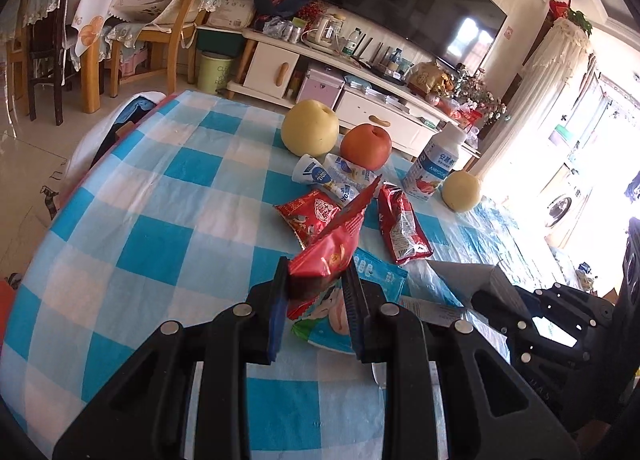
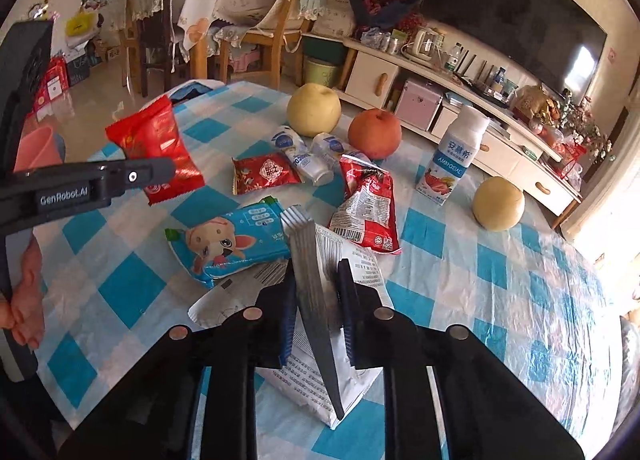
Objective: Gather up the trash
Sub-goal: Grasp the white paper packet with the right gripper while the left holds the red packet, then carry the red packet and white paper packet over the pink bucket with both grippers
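Note:
My left gripper (image 1: 316,280) is shut on a red snack wrapper (image 1: 332,244) and holds it above the checked tablecloth; the wrapper also shows in the right wrist view (image 2: 156,148). My right gripper (image 2: 318,284) is shut on a silver-white foil bag (image 2: 316,300), lifted on edge. On the cloth lie a blue cartoon wrapper (image 2: 228,244), a small red packet (image 2: 262,172), a long red packet (image 2: 366,208) and two small empty drink bottles (image 2: 308,156).
Two yellow pears (image 2: 314,108) (image 2: 498,202), a red apple (image 2: 374,132) and an upright yogurt bottle (image 2: 452,156) stand at the table's far side. A pink bin (image 2: 36,148) is on the floor at the left. Chairs and a TV cabinet (image 2: 460,100) lie beyond.

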`<action>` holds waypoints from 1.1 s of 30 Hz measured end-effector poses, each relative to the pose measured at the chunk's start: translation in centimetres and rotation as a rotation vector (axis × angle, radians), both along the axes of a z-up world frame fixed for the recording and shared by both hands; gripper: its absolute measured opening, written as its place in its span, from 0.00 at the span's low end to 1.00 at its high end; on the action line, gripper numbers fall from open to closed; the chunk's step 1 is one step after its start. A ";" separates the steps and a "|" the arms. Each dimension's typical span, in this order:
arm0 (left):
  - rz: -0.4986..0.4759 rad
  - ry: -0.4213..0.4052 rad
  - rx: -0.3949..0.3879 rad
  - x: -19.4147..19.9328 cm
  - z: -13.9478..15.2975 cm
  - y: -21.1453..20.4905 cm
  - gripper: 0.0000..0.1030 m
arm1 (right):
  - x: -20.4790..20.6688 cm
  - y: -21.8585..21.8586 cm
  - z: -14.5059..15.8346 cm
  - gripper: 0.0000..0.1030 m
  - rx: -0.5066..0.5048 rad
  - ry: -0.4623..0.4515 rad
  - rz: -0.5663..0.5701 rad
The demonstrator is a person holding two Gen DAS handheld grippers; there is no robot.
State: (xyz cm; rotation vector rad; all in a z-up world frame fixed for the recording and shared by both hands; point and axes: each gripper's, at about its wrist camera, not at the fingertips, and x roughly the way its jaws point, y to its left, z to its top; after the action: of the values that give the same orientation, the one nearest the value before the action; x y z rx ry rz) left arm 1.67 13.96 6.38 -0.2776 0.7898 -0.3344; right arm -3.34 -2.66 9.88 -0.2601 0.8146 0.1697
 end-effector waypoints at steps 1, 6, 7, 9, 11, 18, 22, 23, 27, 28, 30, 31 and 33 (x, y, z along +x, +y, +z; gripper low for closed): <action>0.004 -0.002 -0.002 -0.4 0.1 0.2 0.27 | -0.2 -0.2 0.4 0.20 0.020 -0.005 -0.010; 0.024 -0.010 -0.023 -2.5 0.5 1.6 0.27 | -1.7 -1.1 2.4 0.16 0.101 -0.052 -0.059; 0.027 -0.014 -0.026 -2.9 0.6 1.9 0.27 | -1.9 -1.3 2.9 0.13 0.120 -0.065 -0.070; 0.032 -0.022 -0.037 -3.7 1.0 2.5 0.27 | -2.5 -1.6 3.9 0.12 0.148 -0.095 -0.085; 0.038 -0.027 -0.049 -4.5 1.2 3.0 0.27 | -3.0 -2.0 4.8 0.12 0.188 -0.112 -0.097; 0.067 -0.046 -0.080 -6.4 2.1 5.1 0.27 | -5.0 -2.2 7.1 0.11 0.382 -0.127 -0.109; 0.104 -0.066 -0.081 -7.2 2.7 6.6 0.27 | -5.6 -0.6 8.5 0.11 0.461 -0.130 -0.076; 0.116 -0.075 -0.080 -7.4 2.9 7.1 0.27 | -5.8 0.1 8.8 0.11 0.478 -0.131 -0.063; 0.180 -0.104 -0.077 -7.8 3.7 9.3 0.27 | -6.2 3.7 10.6 0.11 0.520 -0.140 0.016; 0.196 -0.111 -0.078 -7.8 3.9 9.8 0.27 | -6.3 4.8 11.1 0.11 0.527 -0.141 0.038; 0.247 -0.130 -0.079 -8.1 4.3 11.4 0.27 | -6.3 7.4 12.0 0.11 0.551 -0.135 0.091; 0.273 -0.137 -0.081 -8.2 4.4 12.3 0.27 | -6.3 8.7 12.4 0.11 0.560 -0.130 0.119; 0.350 -0.151 -0.089 -8.5 4.6 14.8 0.27 | -6.1 11.9 13.2 0.11 0.575 -0.122 0.178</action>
State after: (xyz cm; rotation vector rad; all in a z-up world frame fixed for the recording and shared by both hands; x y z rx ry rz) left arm -6.81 28.72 11.02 -0.4615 0.5650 -0.0594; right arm -9.42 9.25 23.12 0.1992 0.5911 0.5390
